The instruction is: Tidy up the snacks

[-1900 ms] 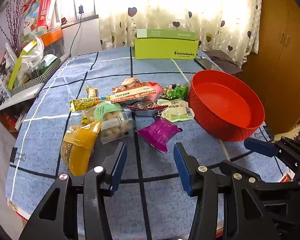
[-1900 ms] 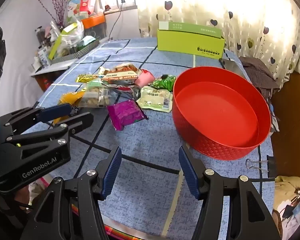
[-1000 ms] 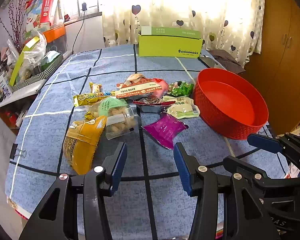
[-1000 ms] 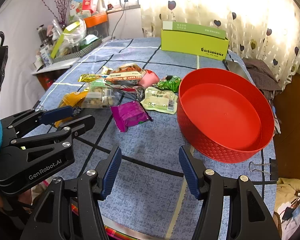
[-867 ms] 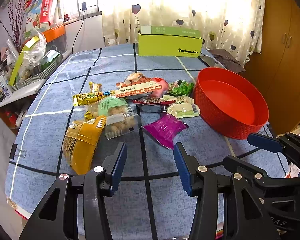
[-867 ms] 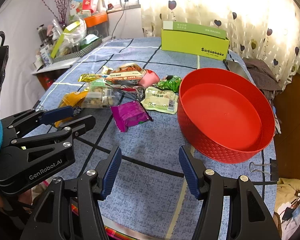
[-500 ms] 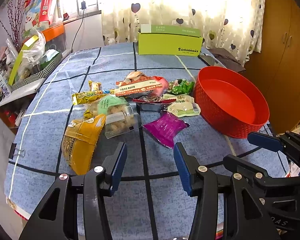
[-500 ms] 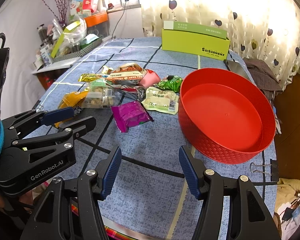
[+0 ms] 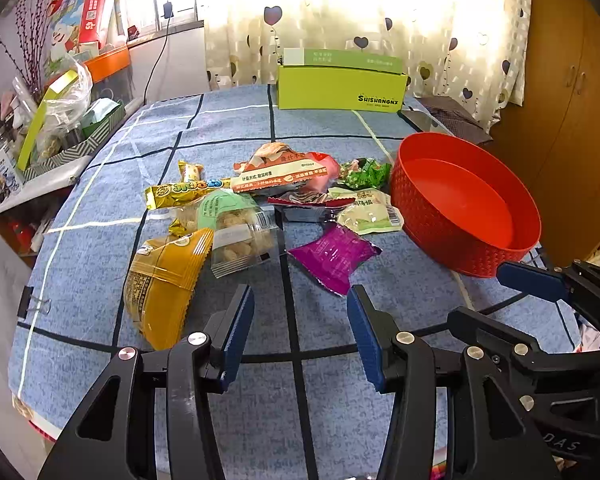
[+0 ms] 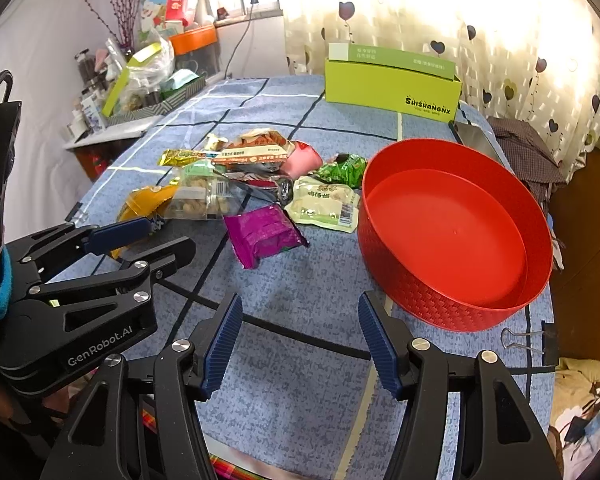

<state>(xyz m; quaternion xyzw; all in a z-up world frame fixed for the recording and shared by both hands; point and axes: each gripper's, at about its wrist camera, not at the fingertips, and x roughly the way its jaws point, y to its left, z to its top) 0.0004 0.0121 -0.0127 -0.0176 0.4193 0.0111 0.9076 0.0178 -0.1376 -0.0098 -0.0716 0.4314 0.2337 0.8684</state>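
A pile of snack packets lies mid-table on a blue checked cloth: a purple packet (image 9: pixel 332 257) (image 10: pixel 262 234), a yellow bag (image 9: pixel 162 280), a clear tub of nuts (image 9: pixel 236 236), a pale green-white packet (image 9: pixel 370 212) (image 10: pixel 326 204), a green packet (image 9: pixel 366 174) and a long orange-white packet (image 9: pixel 284 172). An empty red round basket (image 9: pixel 428 216) (image 10: pixel 428 280) stands to their right. My left gripper (image 9: pixel 298 332) is open and empty, just short of the purple packet. My right gripper (image 10: pixel 300 340) is open and empty near the front edge, left of the basket.
A lime-green box (image 9: pixel 340 84) (image 10: pixel 392 80) stands at the table's far edge before a curtain. A cluttered side shelf (image 9: pixel 56 120) is at the left. A binder clip (image 10: pixel 518 338) lies by the basket. A wooden cabinet (image 9: pixel 572 92) is at the right.
Both grippers have drifted slightly back and up over the table. Nothing on the table has moved, and both jaws stay open.
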